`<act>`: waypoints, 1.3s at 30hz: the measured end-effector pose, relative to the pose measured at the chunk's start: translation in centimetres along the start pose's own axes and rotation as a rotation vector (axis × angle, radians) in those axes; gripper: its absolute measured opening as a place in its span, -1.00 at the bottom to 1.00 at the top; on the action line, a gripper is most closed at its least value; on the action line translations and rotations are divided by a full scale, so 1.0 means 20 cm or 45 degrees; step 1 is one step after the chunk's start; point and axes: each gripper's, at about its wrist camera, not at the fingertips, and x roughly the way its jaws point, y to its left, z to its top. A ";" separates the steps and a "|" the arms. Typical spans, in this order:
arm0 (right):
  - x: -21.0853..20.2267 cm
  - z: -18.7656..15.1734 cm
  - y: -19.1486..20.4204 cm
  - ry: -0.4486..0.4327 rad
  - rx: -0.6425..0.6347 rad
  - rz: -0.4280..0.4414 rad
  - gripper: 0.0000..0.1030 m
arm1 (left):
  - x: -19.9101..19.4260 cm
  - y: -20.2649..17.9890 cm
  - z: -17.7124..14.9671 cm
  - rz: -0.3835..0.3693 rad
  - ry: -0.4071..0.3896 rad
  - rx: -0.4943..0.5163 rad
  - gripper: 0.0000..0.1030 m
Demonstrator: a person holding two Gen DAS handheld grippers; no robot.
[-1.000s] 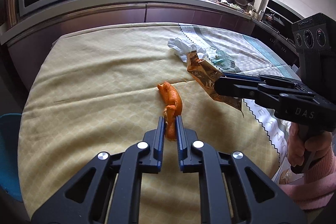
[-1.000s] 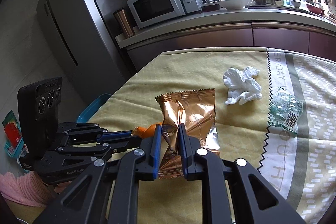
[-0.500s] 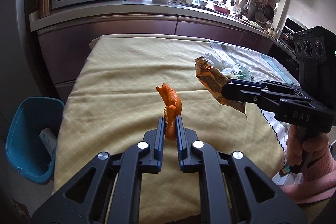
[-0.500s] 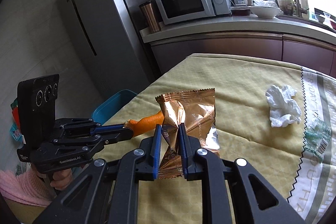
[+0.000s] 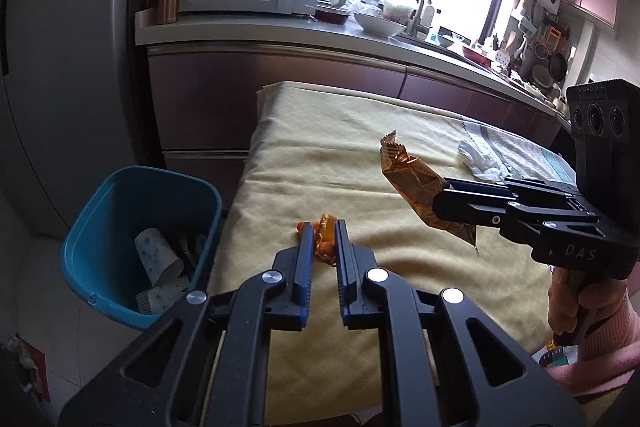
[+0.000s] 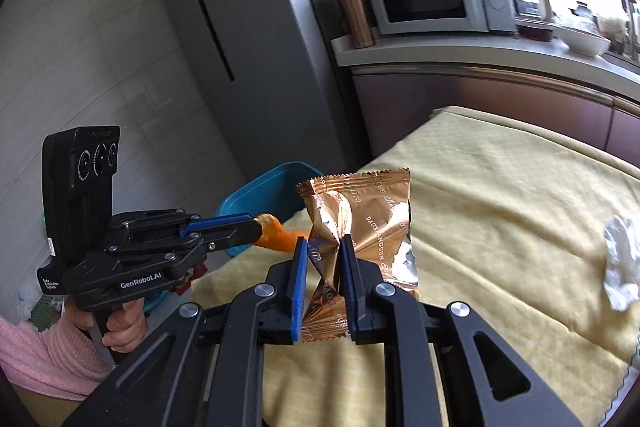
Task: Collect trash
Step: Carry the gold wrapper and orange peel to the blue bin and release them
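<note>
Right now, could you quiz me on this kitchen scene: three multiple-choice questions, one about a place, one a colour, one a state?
1. Where is the bin?
A. on the counter
B. on the floor beside the table
C. on the table

2. What colour is the bin?
A. blue
B. red
C. white

3. What is happening with the snack wrapper?
A. it lies flat on the table
B. it is in the bin
C. the right gripper pinches it

Answers: 1 B, it stands below the tablecloth edge. 2 A, its walls are blue. 3 C, the fingers clamp its crumpled middle, lifted off the cloth.
</note>
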 end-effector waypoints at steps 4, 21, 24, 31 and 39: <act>0.07 0.04 0.05 0.025 -0.047 0.043 -0.71 | -0.05 0.12 0.00 0.039 -0.026 -0.057 -0.81; 0.29 0.12 0.19 0.093 -0.136 0.138 -0.71 | -0.14 0.32 0.02 0.110 -0.112 -0.137 -0.84; 0.34 0.13 0.21 0.107 -0.157 0.152 -0.71 | -0.14 0.37 0.03 0.138 -0.130 -0.150 -0.85; 0.47 0.18 0.29 0.158 -0.222 0.191 -0.71 | -0.13 0.48 0.06 0.201 -0.142 -0.181 -0.85; 0.60 0.20 0.37 0.213 -0.280 0.203 -0.71 | -0.08 0.59 0.05 0.255 -0.108 -0.224 -0.85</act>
